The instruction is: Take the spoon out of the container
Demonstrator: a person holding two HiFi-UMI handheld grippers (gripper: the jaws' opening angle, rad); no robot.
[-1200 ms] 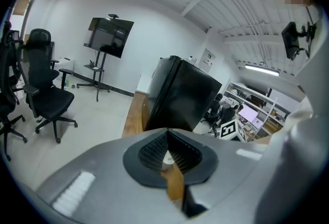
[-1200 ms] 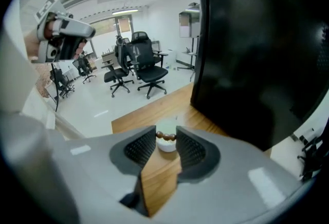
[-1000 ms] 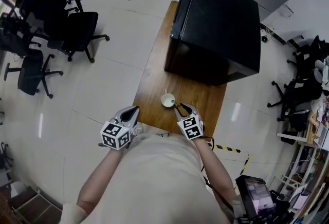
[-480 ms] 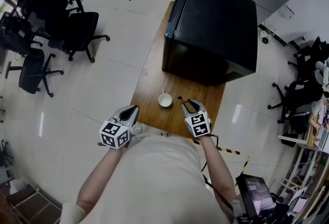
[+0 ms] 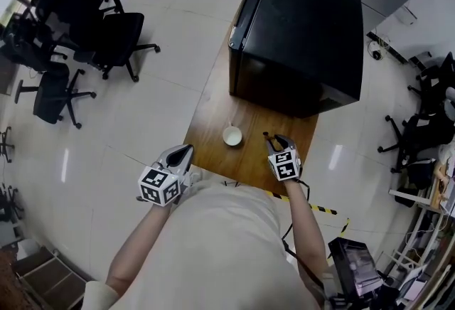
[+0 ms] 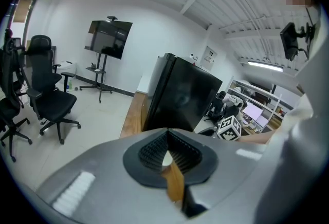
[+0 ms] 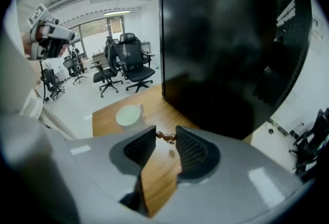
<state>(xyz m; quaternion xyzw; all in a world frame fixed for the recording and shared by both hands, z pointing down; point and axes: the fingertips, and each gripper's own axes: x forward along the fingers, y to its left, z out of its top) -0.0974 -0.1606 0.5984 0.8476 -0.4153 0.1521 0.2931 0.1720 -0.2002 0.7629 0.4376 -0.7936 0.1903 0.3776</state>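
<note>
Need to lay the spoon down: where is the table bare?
Bare wood lies between the white cup and the left edge of the table, along the near edge in front of the cup, and right of the cup beneath the right hand-held gripper, shut on the spoon. The far half is crowded: the black cabinet fills it.

Spoon (image 7: pixel 165 136), apparently mostly out of sight

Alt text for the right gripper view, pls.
The right gripper grips the brown beaded handle of the spoon between its jaws, over a wooden table. The pale cup stands apart to the left, with a black cabinet behind and office chairs beyond.
</note>
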